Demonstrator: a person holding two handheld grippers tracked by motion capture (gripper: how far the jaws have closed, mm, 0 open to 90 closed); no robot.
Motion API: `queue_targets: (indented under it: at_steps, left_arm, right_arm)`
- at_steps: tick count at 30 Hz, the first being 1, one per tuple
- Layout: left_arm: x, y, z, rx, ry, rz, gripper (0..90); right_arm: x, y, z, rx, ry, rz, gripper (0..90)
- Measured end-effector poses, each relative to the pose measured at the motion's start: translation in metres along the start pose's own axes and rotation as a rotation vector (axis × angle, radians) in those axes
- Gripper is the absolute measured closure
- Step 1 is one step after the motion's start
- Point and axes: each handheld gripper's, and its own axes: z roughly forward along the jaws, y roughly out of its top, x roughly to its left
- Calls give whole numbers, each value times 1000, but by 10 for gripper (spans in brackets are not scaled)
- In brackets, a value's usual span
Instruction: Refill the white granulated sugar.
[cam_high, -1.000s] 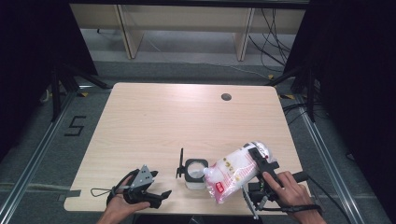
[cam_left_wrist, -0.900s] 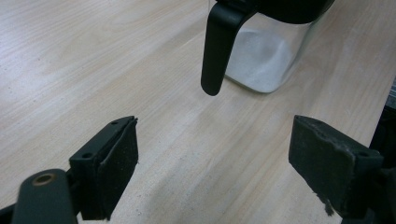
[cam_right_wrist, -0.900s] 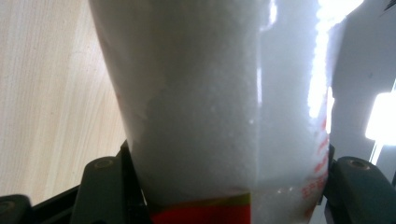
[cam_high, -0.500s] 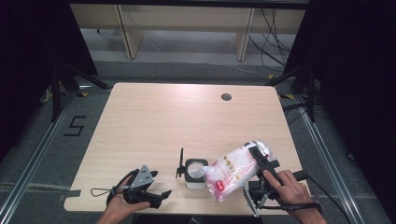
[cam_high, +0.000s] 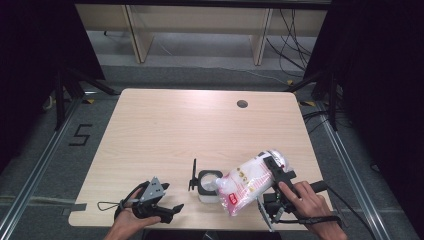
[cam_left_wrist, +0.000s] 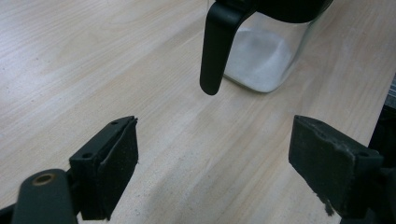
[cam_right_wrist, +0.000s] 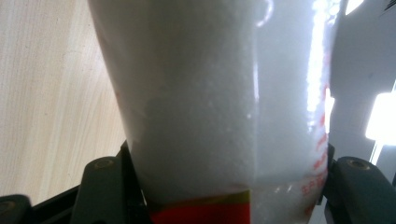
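Right jaws: pressed on either side of one clear plastic bag of white granules with red print (cam_right_wrist: 219, 107); both pads bear on the bag's lower part just above its red band, seen in the right gripper view.
Right gripper (cam_high: 272, 182): one, held in the person's right hand (cam_high: 310, 202) at the near right corner of the table; a cable loops beneath the hand.
Bag position: one bag (cam_high: 247, 184), lifted off the tabletop and tilted, its lower end pointing down and left toward the jar, its upper end up and right by the gripper.
Left jaws: spread wide, nothing between them; bare tabletop lies in the gap in the left gripper view.
Left gripper (cam_high: 172, 210): one, held low over the near left edge of the table in the person's left hand (cam_high: 132, 220), grey three-cornered plate on top, jaws facing right toward the jar.
Jar: one clear square glass jar with a black rim and black handle (cam_high: 207, 184), standing upright on the table between the two grippers, just left of the bag's lower end; whether bag and jar touch cannot be told.
Jar contents: a layer of white granules at the bottom (cam_left_wrist: 254, 58).
Jar handle: one, black, hanging down the jar's side facing the left gripper (cam_left_wrist: 215, 46).
Table: one light wooden table (cam_high: 200, 130) with one round cable hole (cam_high: 242, 104) near the far right.
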Motion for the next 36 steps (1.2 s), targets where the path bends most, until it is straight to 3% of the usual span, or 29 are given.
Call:
queue_targets:
  at_steps: [1,2,3,4,6,7,8,9,10,14,15,17,18,19,21,22,23,25,26,27,28,29,30,31,32,33,34,35,36]
  left_arm:
    - [1,0,0,3,-4,-3,154]
    - [1,0,0,8,5,5,154]
    - [1,0,-1,5,-4,11,154]
    - [2,1,-1,7,-3,30,154]
    - [3,1,-1,5,-4,28,154]
    - [1,0,0,7,0,2,154]
    - [1,0,0,7,-6,5,154]
    - [-1,0,0,-5,4,-11,154]
    - [-1,0,1,-11,-5,-12,154]
    - [-1,0,1,-13,-10,-21,154]
    - [-1,0,0,-8,-7,-15,154]
    - [1,0,-1,3,-7,4,154]
    - [0,1,1,-18,-11,-2,154]
    - [-2,0,1,-20,-13,-29,154]
    - [0,0,0,0,-4,-10,154]
    - [1,0,-1,7,-2,7,154]
    - [2,1,0,5,-4,16,154]
    - [-2,0,1,-19,-12,-26,154]
    - [0,0,1,-17,-13,5,154]
    - [-1,0,1,-8,-7,-14,154]
    - [-1,0,1,-6,-6,-15,154]
    - [-1,0,1,-10,-9,-19,154]
    - [-2,0,1,-18,-10,-20,154]
    - [-1,0,0,-11,-10,-2,154]
    - [-2,0,1,-21,-13,-30,154]
    - [-1,0,1,-9,-9,-19,154]
    - [-1,0,1,-7,-8,-17,154]
    - [-2,0,1,-19,-14,-29,154]
    - [-2,0,1,-19,-15,-28,154]
  right_arm:
    - [-2,0,-1,13,23,-20,390]
    - [4,-1,-2,24,3,51,390]
    - [0,-1,-3,30,26,-1,390]
    - [3,-1,-4,39,26,44,390]
    - [0,-1,-3,19,14,-1,390]
    - [2,-1,-3,6,-8,14,390]
    - [2,0,-4,29,22,26,390]
    - [1,1,-3,6,8,16,390]
    - [3,2,-3,3,10,41,390]
    - [-1,4,1,-20,-9,-23,390]
    - [5,3,-1,21,19,72,389]
    - [2,0,0,7,9,38,390]
    - [4,-1,-1,26,11,58,390]
    - [3,-3,0,16,2,30,390]
    - [5,-6,-3,37,9,63,390]
    - [-1,-5,-4,38,12,-6,390]
    - [3,-6,-4,39,11,50,390]
    - [2,-5,-7,44,19,37,390]
    - [1,-4,-6,12,-4,15,390]
    - [0,-3,-7,27,18,16,389]
    - [4,-3,-6,13,0,48,390]
    - [0,0,-6,24,20,5,390]
    - [5,-1,-6,19,5,58,389]
    - [1,0,-5,17,18,14,390]
    - [1,0,-5,16,20,24,390]
    - [1,0,-2,-4,-12,16,390]
    - [-1,0,-2,-5,1,-15,389]
    - [1,-1,-1,-6,-11,20,390]
    - [0,-1,-4,31,13,18,390]
